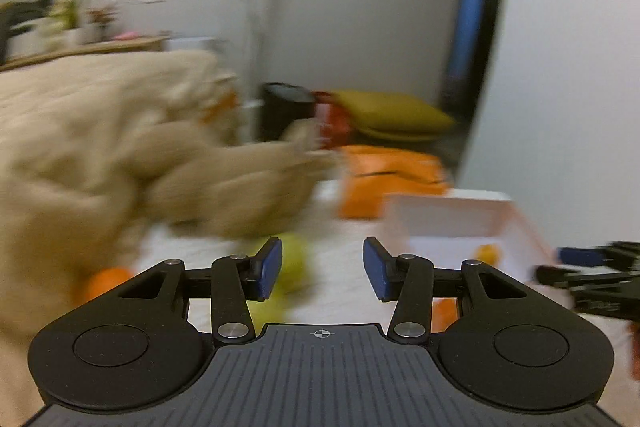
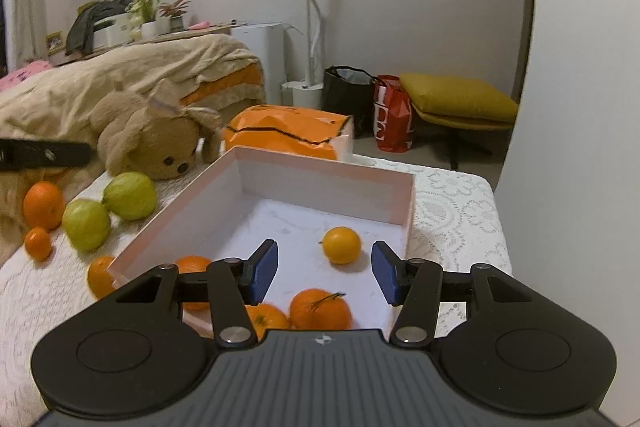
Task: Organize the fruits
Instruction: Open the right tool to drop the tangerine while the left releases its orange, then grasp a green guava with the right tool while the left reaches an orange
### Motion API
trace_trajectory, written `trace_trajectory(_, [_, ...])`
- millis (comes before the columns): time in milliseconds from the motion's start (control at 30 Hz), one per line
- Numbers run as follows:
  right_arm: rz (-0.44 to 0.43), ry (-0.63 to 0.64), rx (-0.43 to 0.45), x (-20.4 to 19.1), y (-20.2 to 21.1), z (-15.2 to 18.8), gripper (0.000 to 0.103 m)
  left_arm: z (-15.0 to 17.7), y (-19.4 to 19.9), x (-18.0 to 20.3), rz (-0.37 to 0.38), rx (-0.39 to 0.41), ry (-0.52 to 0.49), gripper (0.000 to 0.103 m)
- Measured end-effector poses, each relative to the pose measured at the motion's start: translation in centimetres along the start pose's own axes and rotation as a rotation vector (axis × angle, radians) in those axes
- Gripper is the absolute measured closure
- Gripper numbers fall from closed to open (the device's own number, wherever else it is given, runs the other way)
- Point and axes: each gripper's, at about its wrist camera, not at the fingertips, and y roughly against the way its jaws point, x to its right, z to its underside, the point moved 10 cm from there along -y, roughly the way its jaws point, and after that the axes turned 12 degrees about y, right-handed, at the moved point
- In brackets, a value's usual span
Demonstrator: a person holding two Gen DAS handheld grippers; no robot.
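Right gripper, jaws apart and empty, hovers over the white box holding oranges; left gripper, likewise spread, faces green fruit awaiting sorting.

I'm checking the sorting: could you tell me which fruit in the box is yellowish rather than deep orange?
The small round one lying alone mid-box; the others are deep orange.

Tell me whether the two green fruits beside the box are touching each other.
Cannot tell. In the right wrist view, the nearer green fruit and the farther green fruit overlap at their edges with no visible gap, but actual contact isn't plain.
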Motion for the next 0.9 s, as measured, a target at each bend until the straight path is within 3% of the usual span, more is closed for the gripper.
trace_trajectory(133, [-0.026, 0.071, 0.009, -2.6, 0.6, 0.0, 0.051, 1.2, 1.2, -5.1, -0.086, -0.012, 0.065, 0.054])
trace_trajectory(300, [-0.101, 0.191, 0.020, -7.6, 1.1, -0.7, 0.051, 3.6, 0.4, -8.3, -0.163, -0.076, 0.070, 0.054])
trace_trajectory(467, [-0.154, 0.274, 0.030, -11.6, 1.7, -1.3, 0.051, 5.8, -0.8, -9.2, -0.185, -0.122, 0.060, 0.053])
trace_trajectory(567, [-0.200, 0.306, 0.014, -13.4, 2.0, -0.8, 0.051, 5.9, -1.0, -9.7, -0.222, -0.098, 0.027, 0.051])
trace_trajectory(733, [-0.210, 0.377, 0.005, -15.4, 2.1, -0.2, 0.051, 5.8, -1.2, -10.6, -0.232, -0.088, 0.042, 0.051])
trace_trajectory(900, [-0.263, 0.382, 0.018, -17.5, 1.5, -2.0, 0.048, 6.1, -1.4, -12.6, -0.234, -0.105, 0.091, 0.050])
